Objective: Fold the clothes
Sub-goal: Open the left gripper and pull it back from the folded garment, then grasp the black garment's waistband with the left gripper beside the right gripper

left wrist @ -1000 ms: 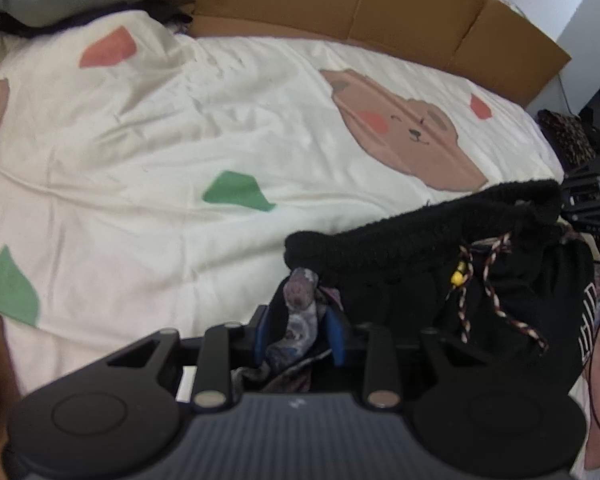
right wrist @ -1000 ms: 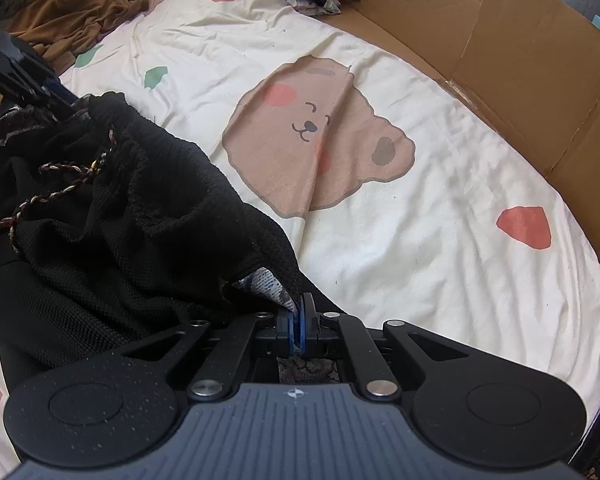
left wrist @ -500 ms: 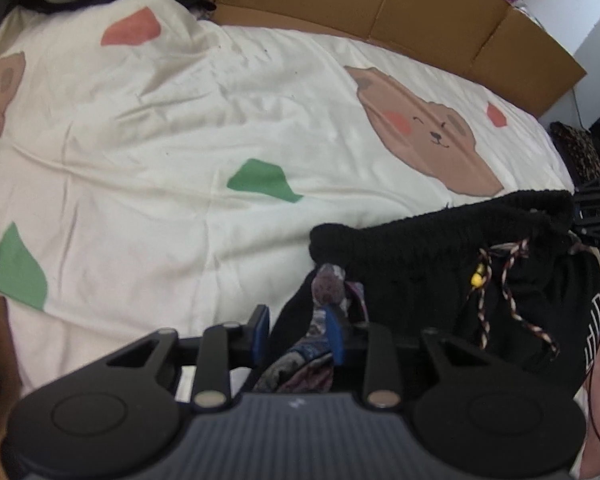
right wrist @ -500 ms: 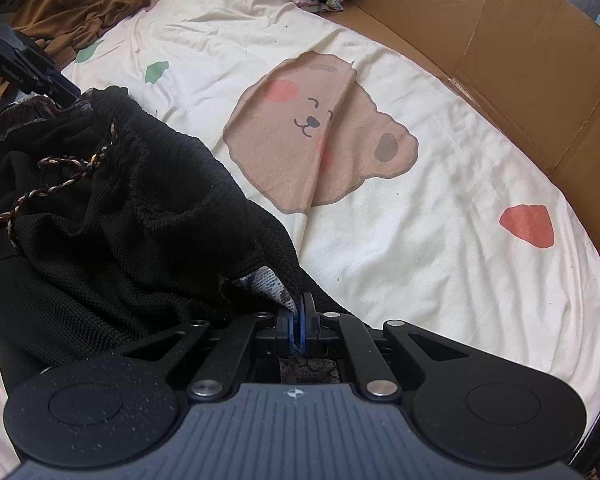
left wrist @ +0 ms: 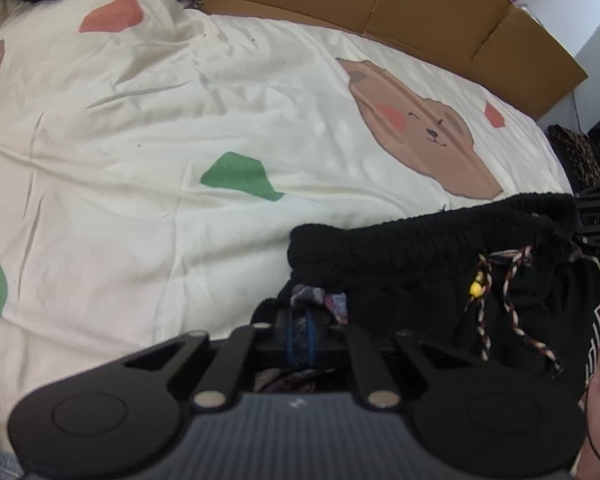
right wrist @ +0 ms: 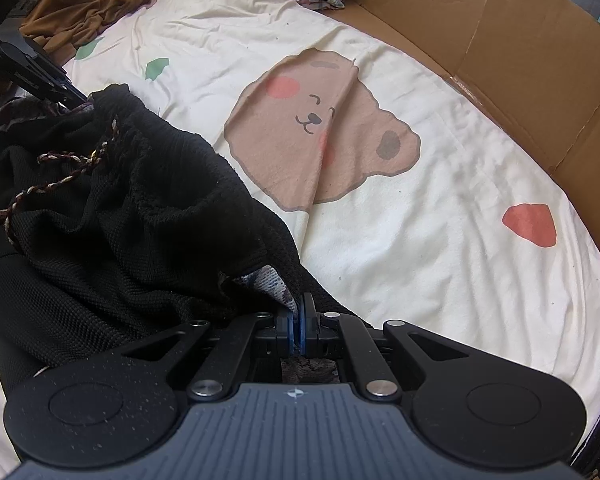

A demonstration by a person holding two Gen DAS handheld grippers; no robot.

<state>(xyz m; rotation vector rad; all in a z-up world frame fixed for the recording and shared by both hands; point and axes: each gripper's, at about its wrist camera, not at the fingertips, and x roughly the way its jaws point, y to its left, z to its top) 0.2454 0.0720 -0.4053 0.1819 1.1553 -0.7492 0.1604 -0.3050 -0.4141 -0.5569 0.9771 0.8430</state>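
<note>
Two grippers are pinching opposite corners of one garment, a pair of black shorts (left wrist: 420, 280) lying bunched on a cream bedsheet (left wrist: 180, 128) printed with bear faces and coloured patches. The left gripper (left wrist: 300, 336) is now clamping a patterned fold of the shorts' inner fabric between its blue pads, its jaws having just been closing until almost together, with that cloth between them. The right gripper (right wrist: 299, 326) is squeezing a similar grey patterned edge of the same shorts (right wrist: 120, 220), its pads pressed tight with only thin cloth between them. A ribbed waistband (left wrist: 428, 232) is running between the two holds, sagging slightly, and a braided drawstring (left wrist: 512, 312) with a yellow bead is hanging from it over the dark mesh. Flattened cardboard (right wrist: 500, 40) is standing along the far edge of the bed. A brown garment (right wrist: 72, 4) is lying crumpled at the sheet's far corner, well apart from the shorts.
</note>
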